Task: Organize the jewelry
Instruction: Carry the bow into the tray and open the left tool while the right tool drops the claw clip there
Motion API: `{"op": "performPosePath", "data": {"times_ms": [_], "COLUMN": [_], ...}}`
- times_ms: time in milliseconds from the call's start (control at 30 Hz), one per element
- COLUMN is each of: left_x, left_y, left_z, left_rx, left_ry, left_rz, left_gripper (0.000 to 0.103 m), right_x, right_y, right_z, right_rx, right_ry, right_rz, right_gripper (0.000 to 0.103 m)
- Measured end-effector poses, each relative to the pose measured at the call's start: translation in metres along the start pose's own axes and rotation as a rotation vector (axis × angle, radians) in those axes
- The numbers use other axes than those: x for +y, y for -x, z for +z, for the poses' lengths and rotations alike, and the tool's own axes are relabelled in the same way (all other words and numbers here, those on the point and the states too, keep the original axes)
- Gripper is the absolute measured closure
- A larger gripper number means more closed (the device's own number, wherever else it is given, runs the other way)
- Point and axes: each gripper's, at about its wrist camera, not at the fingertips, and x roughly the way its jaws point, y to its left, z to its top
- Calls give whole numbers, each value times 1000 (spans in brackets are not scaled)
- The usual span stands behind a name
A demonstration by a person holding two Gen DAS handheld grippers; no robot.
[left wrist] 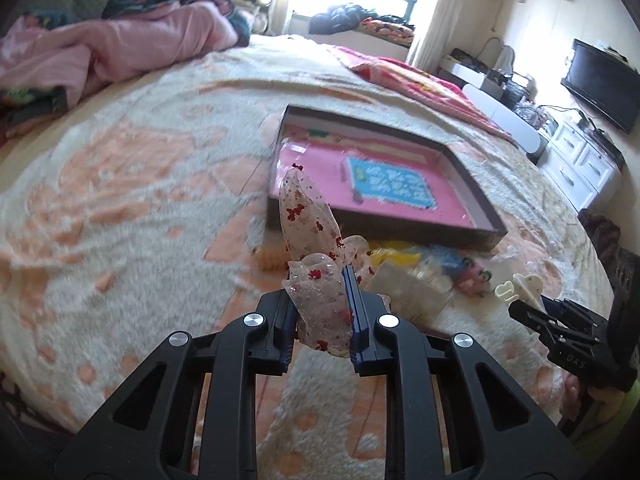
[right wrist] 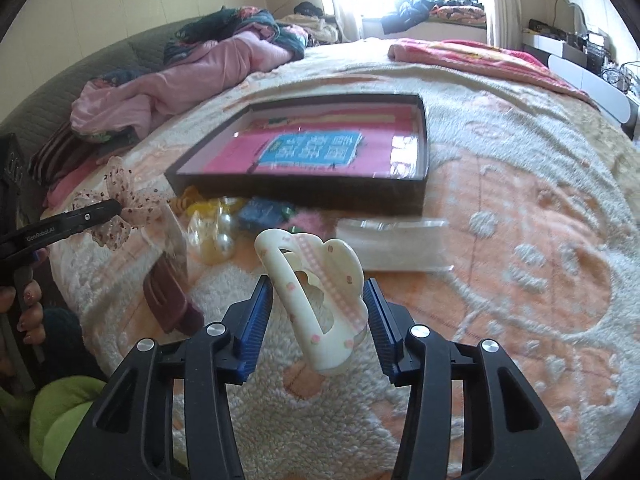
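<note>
Left claw [left wrist: 320, 312] tilted down over bed [left wrist: 120, 184], clamped on sheer sequinned bow [left wrist: 316, 264], bow sticking up. Right claw [right wrist: 318, 320] angled down likewise, pinching cream hair clip [right wrist: 316, 300], short of dark tray [right wrist: 304, 196].

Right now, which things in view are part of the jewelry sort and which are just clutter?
Job:
- sheer sequinned bow, clamped in left gripper
- cream hair claw, between right gripper fingers
- shallow dark box, pink-lined
- loose accessory pile in front of it
- brown hair claw

Lying about:
- pink quilt
- red blanket
- TV
</note>
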Motion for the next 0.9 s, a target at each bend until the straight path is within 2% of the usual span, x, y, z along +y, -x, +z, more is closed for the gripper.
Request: {"op": "performPosePath", "data": {"times_ms": [500, 900], "left_x": [-30, -37], "left_y": [-22, -73], "left_z": [56, 84], "left_rx": [-79, -63], "left_ry": [-66, -106], "left_rz": [-25, -5], "left_gripper": [89, 88], "right_x": [-3, -16], "right_y": [-17, -65], "right_z": [69, 116], "right_rx": [-81, -63], "right_ry": [25, 9], "right_rz": [-15, -48], "right_gripper": [59, 60]}}
